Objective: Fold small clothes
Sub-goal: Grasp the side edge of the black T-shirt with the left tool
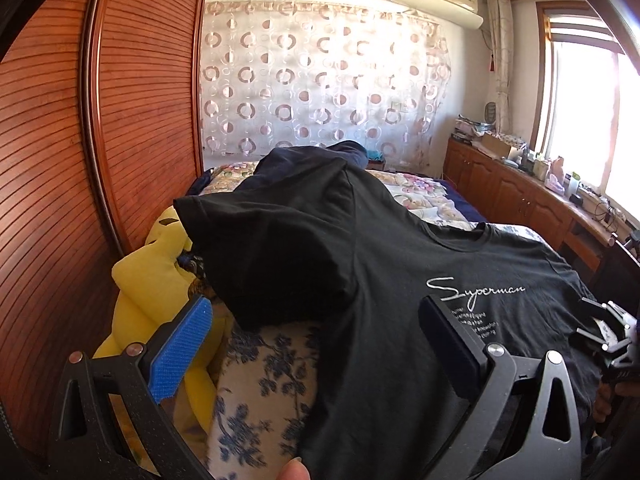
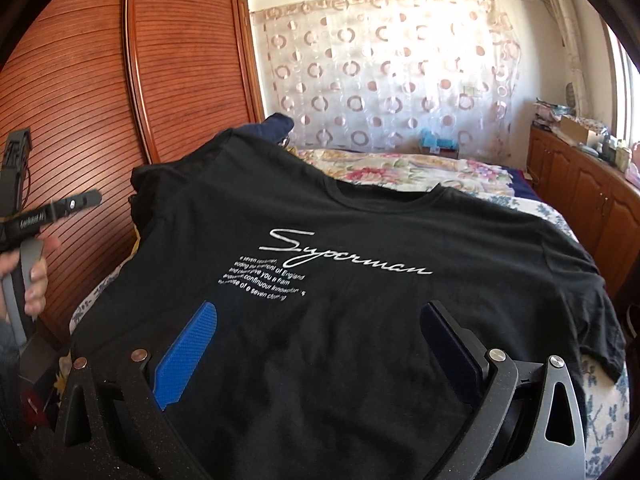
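Note:
A black T-shirt [image 1: 400, 280] with white "Superman" lettering lies face up on the bed, and it also shows in the right wrist view [image 2: 360, 240]. Its left sleeve [image 1: 272, 248] hangs over the bed's left side. My left gripper [image 1: 316, 316] is open, held above the shirt's left sleeve and side, holding nothing. My right gripper [image 2: 320, 320] is open, held above the shirt's lower front, holding nothing. The right gripper shows at the right edge of the left wrist view [image 1: 612, 328]. The left gripper shows at the left edge of the right wrist view [image 2: 60, 208].
A yellow plush toy [image 1: 160, 280] lies between the bed and the wooden wardrobe [image 1: 100, 160] on the left. A floral quilt [image 2: 400, 168] covers the far bed. A dark blue garment [image 1: 352, 152] lies behind the shirt. Low wooden cabinets [image 1: 520, 196] line the right wall.

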